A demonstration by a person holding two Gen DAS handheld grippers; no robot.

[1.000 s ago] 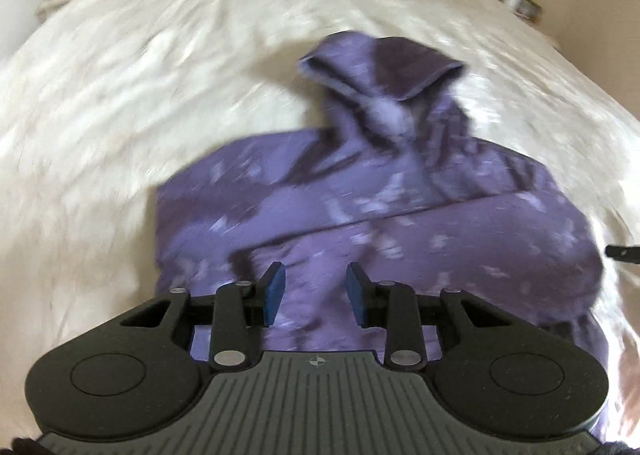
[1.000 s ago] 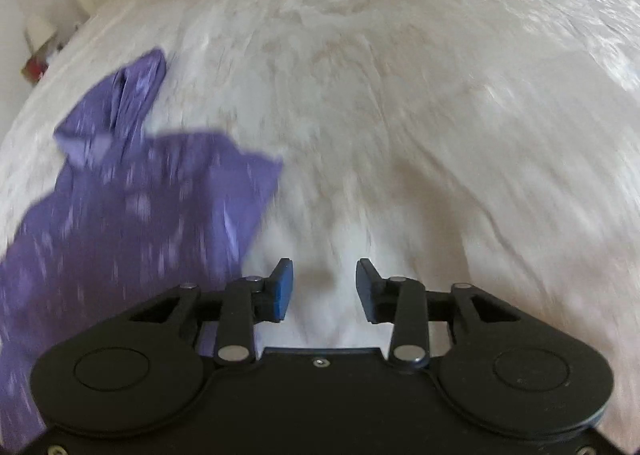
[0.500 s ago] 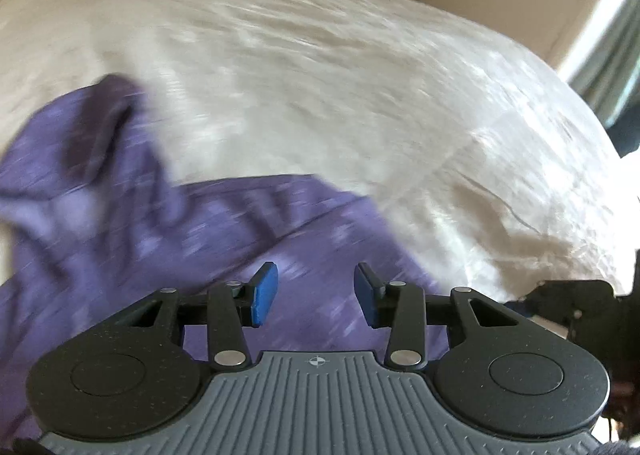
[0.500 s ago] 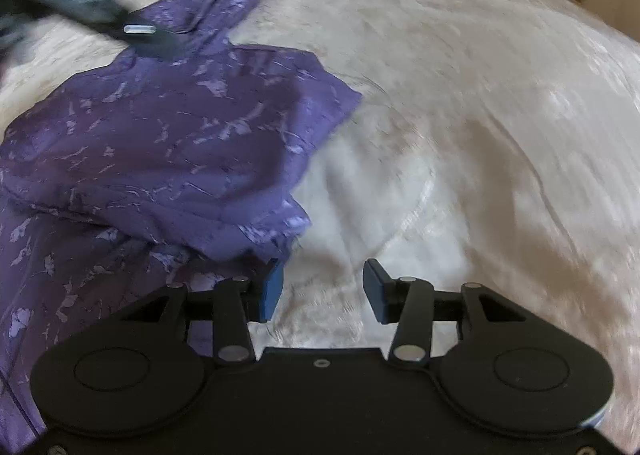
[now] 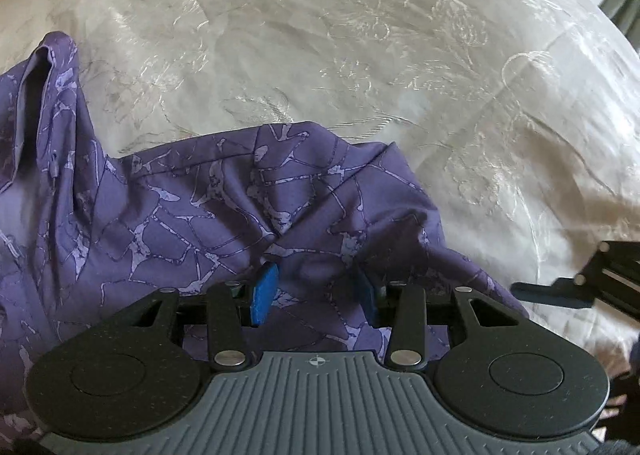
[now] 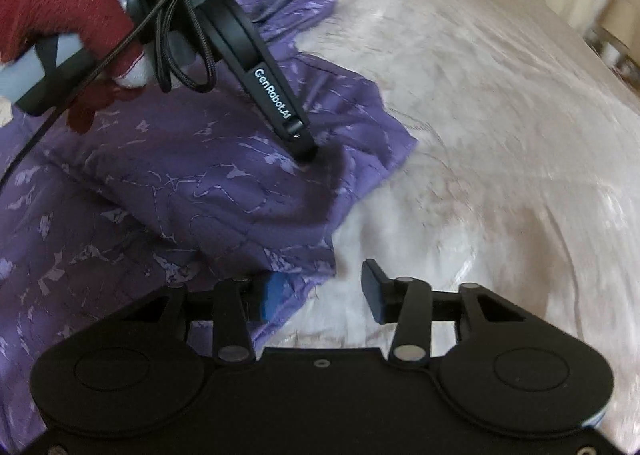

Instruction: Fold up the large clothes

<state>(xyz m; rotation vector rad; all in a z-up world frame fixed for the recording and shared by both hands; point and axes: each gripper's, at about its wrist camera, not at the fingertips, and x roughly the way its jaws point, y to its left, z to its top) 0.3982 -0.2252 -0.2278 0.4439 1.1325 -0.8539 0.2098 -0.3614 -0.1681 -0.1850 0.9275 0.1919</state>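
White bedspread (image 5: 360, 55); hoodie (image 5: 180, 215) between left fingers (image 5: 264, 291).

Matt purple cloth hoodie (image 5: 208, 215) is bunching under the claw; beyond it the cream bedspread (image 5: 360, 55) is gleaming, satiny; a fuzzy red sleeve (image 6: 52, 3) is showing.

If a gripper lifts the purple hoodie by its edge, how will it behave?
The purple hoodie probably goes floppy: it already bunches into soft wrinkles around the left gripper. Likely light, since the thin fabric drapes flat. It may slide easily on the glossy bedspread.
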